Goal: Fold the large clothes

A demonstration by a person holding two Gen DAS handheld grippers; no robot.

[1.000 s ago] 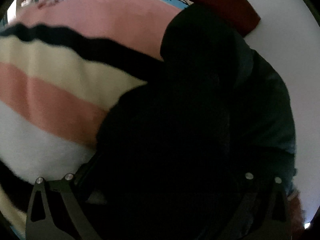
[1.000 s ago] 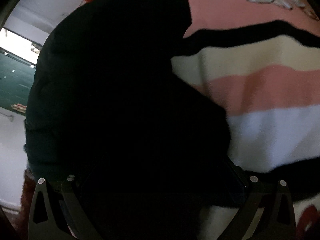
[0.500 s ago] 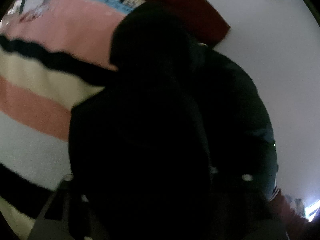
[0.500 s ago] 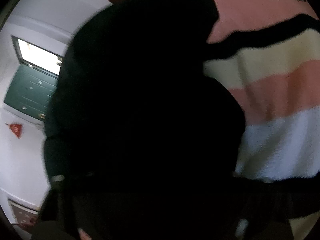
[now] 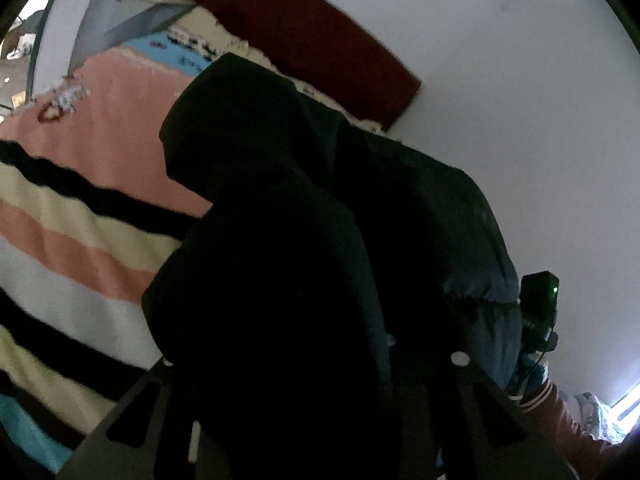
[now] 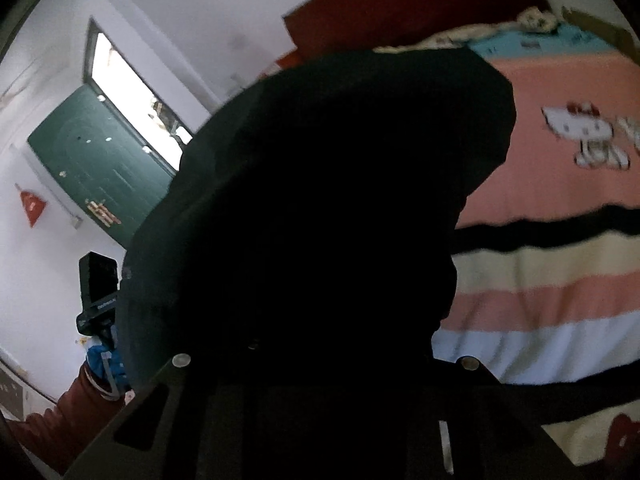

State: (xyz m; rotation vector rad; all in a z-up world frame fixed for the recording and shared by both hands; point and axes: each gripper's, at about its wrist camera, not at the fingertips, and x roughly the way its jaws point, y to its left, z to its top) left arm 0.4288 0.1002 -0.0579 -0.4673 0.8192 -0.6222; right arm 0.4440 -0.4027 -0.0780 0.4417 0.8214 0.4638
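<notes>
A bed [image 6: 560,280] covered by a striped blanket [image 5: 80,240] in pink, cream, white and black fills the space beyond and below both tools, with a dark red headboard [image 5: 312,36] at its far end against a white wall [image 5: 500,80]. A green door [image 6: 104,160] stands open off to the left of the right tool.

A large dark garment [image 5: 280,280], possibly a hooded jacket, hangs lifted off the bed, directly in front of both tools and spanning between them. Its long axis runs up and away from the fingers toward the headboard, the top drooping forward like a hood. The bulk lies slightly nearer the left tool.

The left hand-held gripper [image 5: 316,412] has cloth draped over and between its fingers; it appears to be clamped on the garment, though the tips are buried in shadow. The right hand-held gripper [image 6: 324,408] looks the same, cloth bunched between its fingers. Each tool points forward and slightly upward, side by side, each one's camera body visible just beyond the garment's edge from the other's view.

Judging by this, the next move turns on carrying the held edge forward over the bed
</notes>
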